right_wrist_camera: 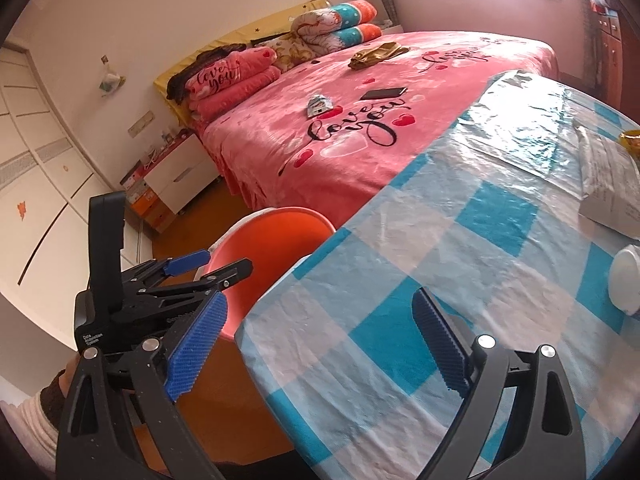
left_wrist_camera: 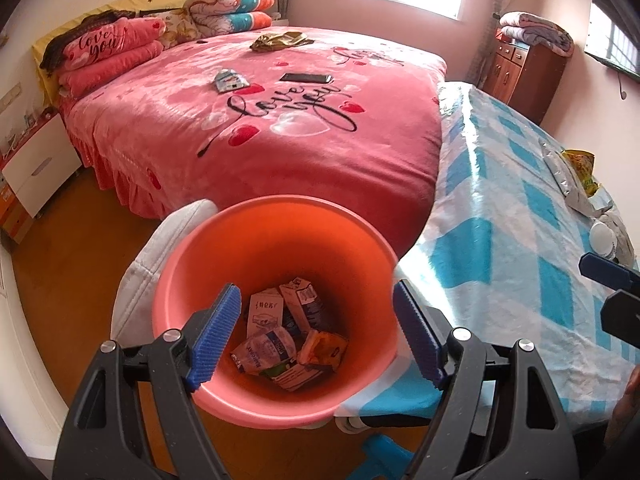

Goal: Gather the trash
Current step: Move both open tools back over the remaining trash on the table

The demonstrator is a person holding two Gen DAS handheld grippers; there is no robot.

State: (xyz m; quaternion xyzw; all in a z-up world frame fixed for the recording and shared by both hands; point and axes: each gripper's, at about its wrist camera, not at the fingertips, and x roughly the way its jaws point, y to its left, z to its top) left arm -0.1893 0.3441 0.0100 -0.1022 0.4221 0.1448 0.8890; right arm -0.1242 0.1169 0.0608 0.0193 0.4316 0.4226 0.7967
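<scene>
An orange bin (left_wrist_camera: 224,264) stands on the floor between the bed and the table; it also shows in the right wrist view (right_wrist_camera: 276,236). Several crumpled cartons and wrappers (left_wrist_camera: 288,336) lie in its bottom. My left gripper (left_wrist_camera: 316,336) is open and empty, right above the bin's mouth. My right gripper (right_wrist_camera: 320,344) is open and empty over the near edge of the blue-checked table (right_wrist_camera: 460,240). A yellow-green snack bag (left_wrist_camera: 580,168), a silvery wrapper (left_wrist_camera: 560,172) and a white cup (right_wrist_camera: 628,280) lie on the table's right side. A small wrapper (left_wrist_camera: 230,80) lies on the bed.
The pink bed (left_wrist_camera: 280,132) carries a black phone (left_wrist_camera: 306,77), an olive cloth (left_wrist_camera: 280,40) and stacked pillows (left_wrist_camera: 108,52). A white nightstand (left_wrist_camera: 36,168) stands at left, a wooden cabinet (left_wrist_camera: 520,72) at back right. A white cushion (left_wrist_camera: 156,260) sits beside the bin.
</scene>
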